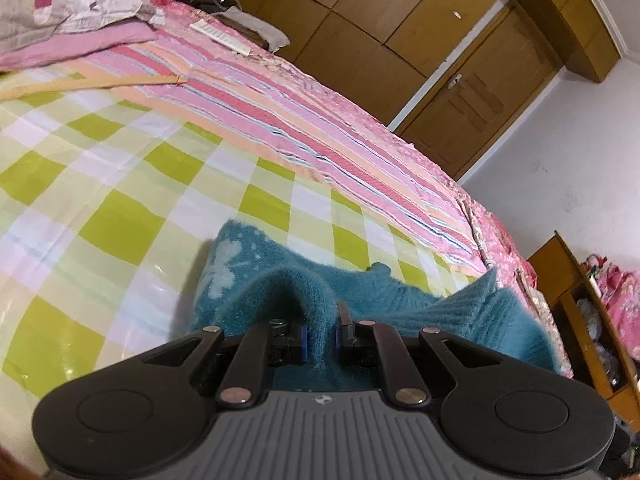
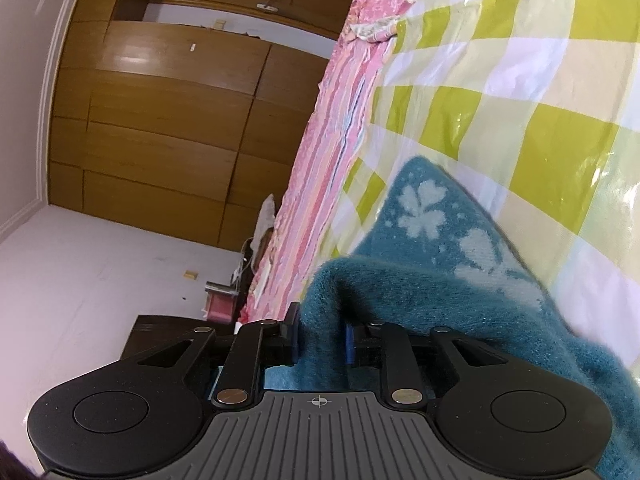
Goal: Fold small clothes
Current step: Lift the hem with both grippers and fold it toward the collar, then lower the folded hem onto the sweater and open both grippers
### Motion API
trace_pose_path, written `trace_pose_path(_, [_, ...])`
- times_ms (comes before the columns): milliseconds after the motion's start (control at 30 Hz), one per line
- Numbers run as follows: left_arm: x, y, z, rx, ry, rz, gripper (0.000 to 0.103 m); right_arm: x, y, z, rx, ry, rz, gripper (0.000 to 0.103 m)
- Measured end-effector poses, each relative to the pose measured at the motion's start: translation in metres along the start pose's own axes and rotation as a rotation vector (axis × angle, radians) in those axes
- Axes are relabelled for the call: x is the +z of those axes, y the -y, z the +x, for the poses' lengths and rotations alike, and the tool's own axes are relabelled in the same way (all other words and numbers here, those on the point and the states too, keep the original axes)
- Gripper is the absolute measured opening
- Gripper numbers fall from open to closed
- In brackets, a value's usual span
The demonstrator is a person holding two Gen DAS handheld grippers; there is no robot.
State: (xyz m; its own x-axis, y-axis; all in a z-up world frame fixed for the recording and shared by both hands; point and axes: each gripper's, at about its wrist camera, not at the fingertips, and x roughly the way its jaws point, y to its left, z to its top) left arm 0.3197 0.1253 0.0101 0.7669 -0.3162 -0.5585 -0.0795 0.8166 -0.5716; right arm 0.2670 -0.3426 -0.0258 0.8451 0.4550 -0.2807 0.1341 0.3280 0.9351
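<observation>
A fuzzy teal sweater (image 1: 256,280) with pale clover marks lies on a green-and-white checked sheet (image 1: 120,200). In the left wrist view my left gripper (image 1: 323,336) is shut on a raised fold of it, and a ribbed part spreads off to the right. The right wrist view shows the same teal sweater (image 2: 440,240) on the checked sheet (image 2: 520,80). A thick ridge of it fills the gap between the jaws of my right gripper (image 2: 322,340), which stand a little apart with both pads against the cloth. The garment's lower part is hidden behind both grippers.
A pink striped blanket (image 1: 320,132) borders the sheet along the bed's far edge. A grey pillow (image 1: 60,4) and a thin wooden stick (image 1: 100,84) lie at the head end. Wooden wardrobes (image 2: 160,120), a door (image 1: 480,92) and a low shelf (image 1: 592,320) stand beyond the bed.
</observation>
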Motion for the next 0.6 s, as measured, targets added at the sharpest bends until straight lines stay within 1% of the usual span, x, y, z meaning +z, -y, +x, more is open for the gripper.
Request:
trace_pose_path(67, [0.0005,-0.0006,-0.001,-0.003,0.001,-0.007,0.017,0.0022,0.0,0.001,0.008,-0.005,0.017,0.031])
trace_pose_path(167, [0.0,0.0014,-0.0035,0.004,0.008,-0.001,0.018,0.0057,-0.003,0.0021,0.015,-0.005,0.021,0.035])
trace_pose_path(367, [0.0041,-0.004,-0.0065,-0.009,0.005,-0.06,0.02,0.0065,-0.0044,0.0016,0.018,-0.008,0.02,0.039])
trace_pose_path(600, [0.0065,-0.004,-0.0075,-0.012,0.009,-0.077,0.02,0.0089,-0.0056,-0.0013,0.035,-0.013,0.019,0.047])
